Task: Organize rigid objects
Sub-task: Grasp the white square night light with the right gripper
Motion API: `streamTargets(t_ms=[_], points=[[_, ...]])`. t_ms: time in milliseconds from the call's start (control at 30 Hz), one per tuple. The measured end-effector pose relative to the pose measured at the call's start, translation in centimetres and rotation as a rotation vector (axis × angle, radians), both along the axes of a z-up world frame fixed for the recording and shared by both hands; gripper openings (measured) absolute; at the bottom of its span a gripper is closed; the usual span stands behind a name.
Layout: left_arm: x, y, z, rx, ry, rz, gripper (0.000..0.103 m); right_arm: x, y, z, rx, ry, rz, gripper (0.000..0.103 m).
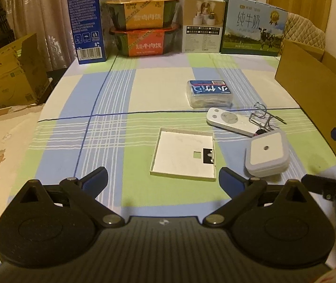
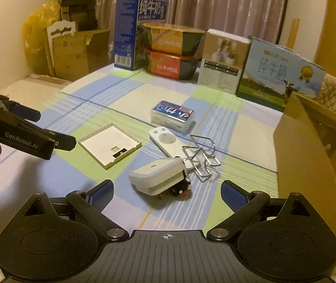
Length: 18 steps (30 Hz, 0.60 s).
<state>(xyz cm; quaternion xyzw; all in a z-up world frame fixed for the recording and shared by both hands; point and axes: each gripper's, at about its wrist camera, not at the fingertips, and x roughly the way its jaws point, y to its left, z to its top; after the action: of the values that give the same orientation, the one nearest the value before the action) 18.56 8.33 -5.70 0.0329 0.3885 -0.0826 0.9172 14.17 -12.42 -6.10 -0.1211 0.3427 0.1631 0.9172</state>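
On the checked cloth lie a flat white square tray (image 1: 184, 154) (image 2: 110, 144), a white remote (image 1: 230, 120) (image 2: 168, 142), a blue-labelled clear box (image 1: 210, 93) (image 2: 172, 115), a bent wire piece (image 1: 263, 115) (image 2: 201, 156) and a white-grey square box (image 1: 267, 153) (image 2: 158, 178) lying on a small dark object (image 2: 182, 188). My left gripper (image 1: 163, 180) is open and empty, just short of the tray. My right gripper (image 2: 167, 192) is open and empty, with the white-grey box just ahead of its fingers. The left gripper also shows at the left of the right wrist view (image 2: 47, 127).
An open cardboard box (image 1: 319, 99) (image 2: 314, 155) stands at the right. At the back stand a blue milk carton (image 1: 86, 18), two stacked meal bowls (image 1: 144, 23), a white carton (image 1: 202, 23) and a milk box (image 1: 254, 27). More cardboard boxes (image 1: 9, 73) stand off the left edge.
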Motion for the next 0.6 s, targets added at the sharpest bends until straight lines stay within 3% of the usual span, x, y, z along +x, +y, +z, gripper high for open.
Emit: streamTargets(t_ms=[600], points=[[3.5, 1.3, -2.2, -0.04, 0.023, -0.042, 0.099, 3.7, 2.7, -4.5, -0.066, 0.004, 0.052, 0.095]])
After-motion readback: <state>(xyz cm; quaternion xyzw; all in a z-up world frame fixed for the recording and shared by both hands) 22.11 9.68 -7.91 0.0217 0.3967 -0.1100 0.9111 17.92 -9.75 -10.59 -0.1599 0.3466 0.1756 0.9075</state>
